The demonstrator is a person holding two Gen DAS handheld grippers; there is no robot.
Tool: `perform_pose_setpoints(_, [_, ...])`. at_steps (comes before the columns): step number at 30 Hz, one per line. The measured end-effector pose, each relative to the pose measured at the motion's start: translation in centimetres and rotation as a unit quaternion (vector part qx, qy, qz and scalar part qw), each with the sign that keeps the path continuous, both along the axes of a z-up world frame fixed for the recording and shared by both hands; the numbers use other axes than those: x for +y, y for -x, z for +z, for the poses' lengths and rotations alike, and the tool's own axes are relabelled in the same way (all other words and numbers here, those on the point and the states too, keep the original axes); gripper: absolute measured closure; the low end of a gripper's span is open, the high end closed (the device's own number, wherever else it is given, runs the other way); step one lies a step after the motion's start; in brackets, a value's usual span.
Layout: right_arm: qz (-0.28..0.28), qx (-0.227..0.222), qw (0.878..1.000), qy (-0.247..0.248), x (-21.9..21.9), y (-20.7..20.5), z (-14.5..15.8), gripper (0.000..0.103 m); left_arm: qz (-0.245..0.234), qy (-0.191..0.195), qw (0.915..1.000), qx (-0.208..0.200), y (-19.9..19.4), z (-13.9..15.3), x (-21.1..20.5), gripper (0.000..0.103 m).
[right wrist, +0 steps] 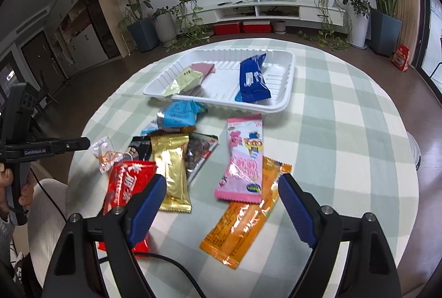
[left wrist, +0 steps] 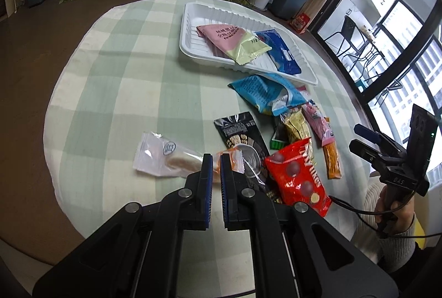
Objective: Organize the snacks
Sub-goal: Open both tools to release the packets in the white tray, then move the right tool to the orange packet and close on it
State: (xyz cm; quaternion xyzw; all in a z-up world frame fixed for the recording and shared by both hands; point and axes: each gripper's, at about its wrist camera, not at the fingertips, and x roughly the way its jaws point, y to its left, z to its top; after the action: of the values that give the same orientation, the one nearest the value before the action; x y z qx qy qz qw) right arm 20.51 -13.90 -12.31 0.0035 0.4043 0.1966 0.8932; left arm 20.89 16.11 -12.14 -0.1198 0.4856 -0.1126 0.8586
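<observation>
The left tongs (left wrist: 216,164) sat nearly together over a clear wrapped snack (left wrist: 168,157) at lower centre. The right tongs (right wrist: 222,187) gaped above the pink packet (right wrist: 243,159): light, crinkly, slippery; best pinched at a sealed end.

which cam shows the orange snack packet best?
Right wrist. The orange packet lies close and nearly whole on the tablecloth, only its top under the pink packet, between the open right gripper fingers. Left wrist shows just a small strip at the pile's edge.
</observation>
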Motion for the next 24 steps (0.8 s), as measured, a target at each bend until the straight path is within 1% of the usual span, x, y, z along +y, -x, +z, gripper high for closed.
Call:
perform_pose_setpoints(4, [-0.014, 0.000, 1.000, 0.023, -0.4, 1.1, -0.8, 0.017, -0.001, -0.001, 1.0000, -0.003, 0.7, 0.1, -0.4, 0.099])
perform_pose_setpoints(7, [-0.023, 0.007, 0.999, 0.028, -0.9, 1.4, -1.6, 0.016, -0.003, -0.003, 1.0000, -0.003, 1.0, 0.0, -0.7, 0.099])
perform_pose_setpoints(11, [-0.031, 0.023, 0.999, 0.028, -1.2, 1.0, -2.6, 0.016, -0.006, -0.004, 1.0000, -0.002, 1.2, -0.1, -1.1, 0.099])
perform_pose_setpoints(17, [-0.036, 0.039, 0.998, 0.047, -0.8, 0.1, -3.9, 0.016, -0.013, -0.012, 0.9998, -0.003, 1.4, -0.2, -1.2, 0.099])
perform_pose_setpoints(24, [-0.032, 0.055, 0.995, 0.082, 0.5, -0.9, -5.1, 0.016, -0.026, -0.037, 0.9990, -0.003, 1.2, -0.7, -1.4, 0.099])
